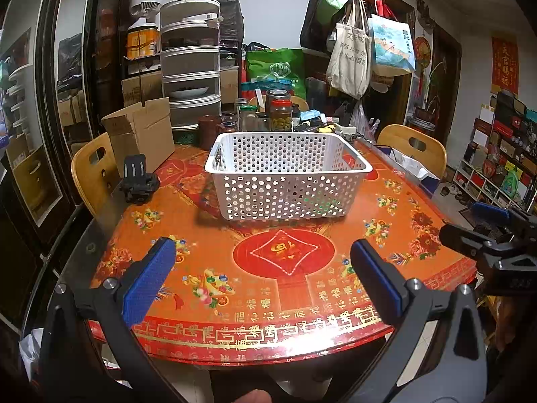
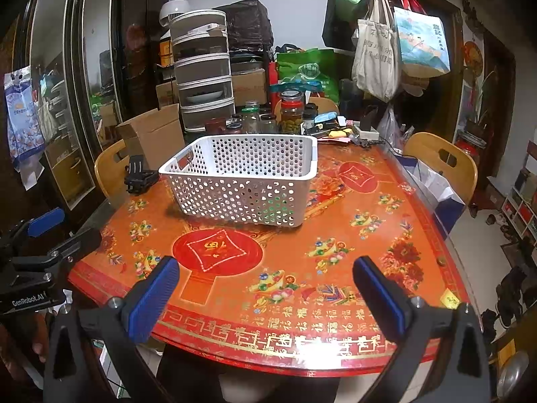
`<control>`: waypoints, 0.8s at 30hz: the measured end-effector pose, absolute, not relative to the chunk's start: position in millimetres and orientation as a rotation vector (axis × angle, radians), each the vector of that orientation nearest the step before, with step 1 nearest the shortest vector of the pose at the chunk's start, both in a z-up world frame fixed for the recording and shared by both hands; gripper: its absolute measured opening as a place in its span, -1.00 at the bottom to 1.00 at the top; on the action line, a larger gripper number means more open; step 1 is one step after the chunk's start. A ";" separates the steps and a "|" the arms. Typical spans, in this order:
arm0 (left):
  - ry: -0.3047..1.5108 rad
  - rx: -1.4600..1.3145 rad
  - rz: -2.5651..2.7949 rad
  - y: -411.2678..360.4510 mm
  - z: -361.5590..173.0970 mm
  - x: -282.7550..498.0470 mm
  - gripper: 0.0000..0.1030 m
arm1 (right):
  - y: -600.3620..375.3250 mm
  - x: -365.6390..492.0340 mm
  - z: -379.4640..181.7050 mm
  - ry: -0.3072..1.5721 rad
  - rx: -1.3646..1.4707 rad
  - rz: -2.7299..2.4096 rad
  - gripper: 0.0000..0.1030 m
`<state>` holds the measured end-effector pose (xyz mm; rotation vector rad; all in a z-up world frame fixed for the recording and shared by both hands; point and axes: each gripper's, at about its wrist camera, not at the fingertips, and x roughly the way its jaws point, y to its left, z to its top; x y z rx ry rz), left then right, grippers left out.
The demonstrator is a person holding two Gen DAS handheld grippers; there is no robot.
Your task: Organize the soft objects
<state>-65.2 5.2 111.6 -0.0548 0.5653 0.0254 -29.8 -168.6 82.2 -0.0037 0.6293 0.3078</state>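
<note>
Both of your grippers hang over the near edge of the worktop (image 1: 386, 221) with their fingers spread wide and nothing between them: the left gripper (image 1: 263, 278) fills the bottom of its own view, the right gripper (image 2: 266, 294) the bottom of its own.

The white perforated basket (image 1: 288, 181) stands at the centre of the frame, well apart from both grippers. Through its holes you can make out something dark and something green low inside, toward the right end in both views (image 2: 273, 210); these may be soft objects, but they are too hidden to name. No soft object lies on the open worktop in either picture. So, as a judgement, the sorting looks close to finished, or its remaining pieces are out of sight; there is nothing here for you to reach for next.

The left view shows the right gripper at the right edge of the frame, and shelving at far right. The right view shows the left gripper at the left edge, and a small yellow slip (image 2: 449, 299) at the worktop's lower right.
</note>
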 end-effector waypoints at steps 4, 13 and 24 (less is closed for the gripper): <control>0.566 -0.056 0.026 4.9 111.7 -65.2 1.00 | -169.3 -30.6 82.3 0.632 -0.001 0.306 1.00; 0.568 -0.056 0.025 5.1 108.6 -64.4 1.00 | -170.1 -30.1 83.1 0.635 0.003 0.311 1.00; 0.572 -0.054 0.025 7.6 101.1 -64.8 1.00 | -169.2 -32.1 84.1 0.632 0.000 0.318 1.00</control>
